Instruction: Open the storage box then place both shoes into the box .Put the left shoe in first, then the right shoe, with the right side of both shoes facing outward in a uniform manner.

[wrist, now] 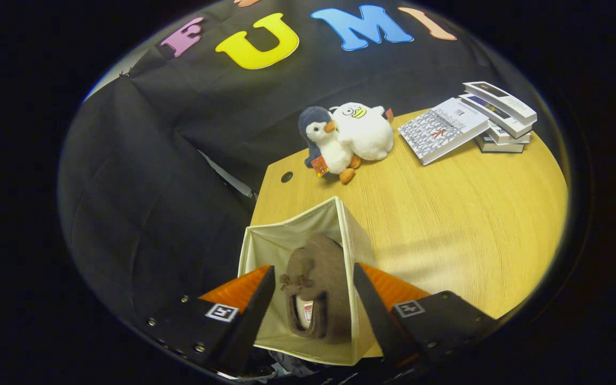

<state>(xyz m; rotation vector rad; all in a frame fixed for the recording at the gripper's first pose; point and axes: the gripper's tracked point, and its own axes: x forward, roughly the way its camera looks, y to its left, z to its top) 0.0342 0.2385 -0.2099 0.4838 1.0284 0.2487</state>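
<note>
Gripper (pixel 313 299) hangs released above the box (pixel 265 243), fingers spread wide and gripping nothing. Just beneath and between them I see one brown shoe (pixel 318 289) lying inside the open box. I judge one shoe is placed; next I must find the other. Beyond the box, on the table (pixel 447 224), sit two plush toys (pixel 345 136) and books (pixel 468 123).

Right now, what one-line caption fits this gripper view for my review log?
Open gripper with fingers spread above the cream fabric storage box, one brown fuzzy slipper lying inside, on the light wooden table.
</note>
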